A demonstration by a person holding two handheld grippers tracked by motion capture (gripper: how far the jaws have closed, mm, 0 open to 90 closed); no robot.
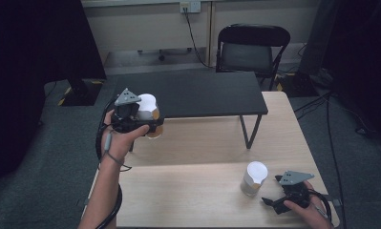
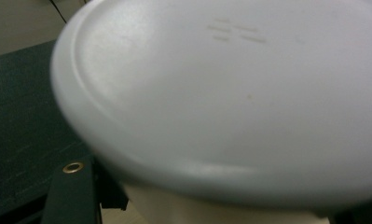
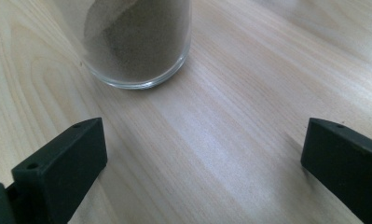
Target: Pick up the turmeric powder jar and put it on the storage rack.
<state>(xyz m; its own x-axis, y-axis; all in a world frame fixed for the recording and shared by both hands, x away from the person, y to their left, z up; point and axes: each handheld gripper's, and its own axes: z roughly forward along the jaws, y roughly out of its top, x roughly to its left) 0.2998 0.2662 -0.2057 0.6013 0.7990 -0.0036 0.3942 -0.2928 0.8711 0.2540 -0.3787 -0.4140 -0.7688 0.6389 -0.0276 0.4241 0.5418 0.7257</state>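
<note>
High view: at lower right my right gripper (image 1: pixel 279 190) rests open on the table (image 1: pixel 188 191), near a lidded jar (image 1: pixel 254 179). At centre left my left gripper (image 1: pixel 147 119) clamps a second jar (image 1: pixel 148 110), lifted clear; I judge it is mid-carry and next needs a steady set-down. Beyond stand a black shelf (image 1: pixel 202 93) and chair (image 1: pixel 252 47).

Bare wooden table (image 1: pixel 188 191) lies between the hands; passage is blocked by a lidded cup (image 1: pixel 254 178) and a black shelf (image 1: pixel 197 93).
</note>
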